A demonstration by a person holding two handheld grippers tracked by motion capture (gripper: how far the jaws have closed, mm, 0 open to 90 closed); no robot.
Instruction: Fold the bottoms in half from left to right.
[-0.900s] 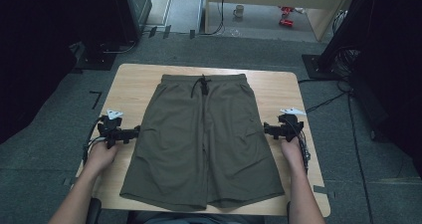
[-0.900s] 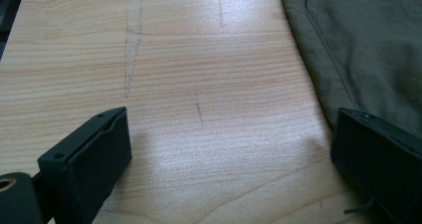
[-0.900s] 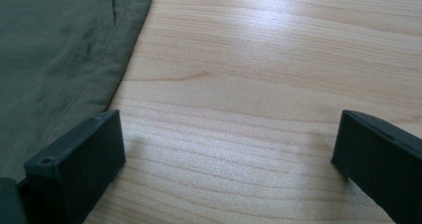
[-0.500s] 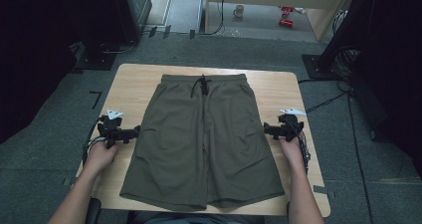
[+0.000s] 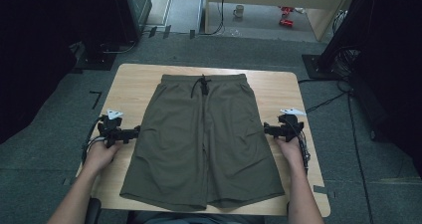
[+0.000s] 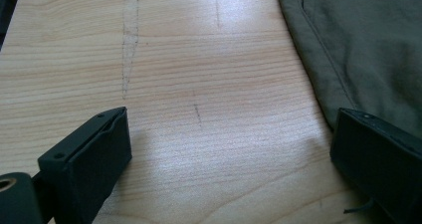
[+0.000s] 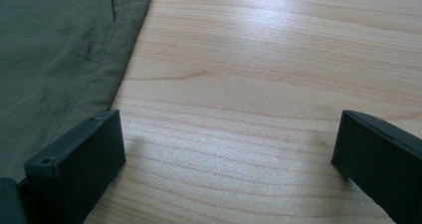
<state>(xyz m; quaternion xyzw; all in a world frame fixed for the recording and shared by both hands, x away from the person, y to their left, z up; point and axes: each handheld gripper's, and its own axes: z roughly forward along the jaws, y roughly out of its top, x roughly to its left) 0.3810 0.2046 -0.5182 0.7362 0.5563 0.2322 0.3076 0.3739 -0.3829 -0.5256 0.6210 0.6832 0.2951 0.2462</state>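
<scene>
— Nothing has shifted since the earlier frames: both hands and the shorts lie where they did.

— Start from the left, then.

— Left of the shorts [image 5: 204,142], the left gripper [image 5: 133,133] sits over bare wood, its tip just beside the shorts' left side seam. Its jaws are spread wide with nothing between them but table [image 5: 137,79]; in the left gripper view one jaw overlaps the cloth's edge [image 6: 358,50], though I cannot tell whether it touches.

— And the shorts themselves?

— Olive green, spread flat in the middle of the table, waistband at the far side with a dark drawstring [image 5: 202,86] knotted at the centre, leg hems close to the near edge.

— Room to move?

— Strips of open wood run down either side of the shorts, and a wider band lies beyond the waistband. The near hems leave almost no margin.

— The right side?

— The right gripper [image 5: 266,130] mirrors the left, just beside the shorts' right seam, jaws likewise spread apart and holding nothing. In the right gripper view the cloth edge [image 7: 64,50] runs past one jaw.

— Any containers or lettering?

— A mug [image 5: 239,11] stands on the floor far beyond the shorts; what it holds I cannot tell. No writing is readable.
</scene>
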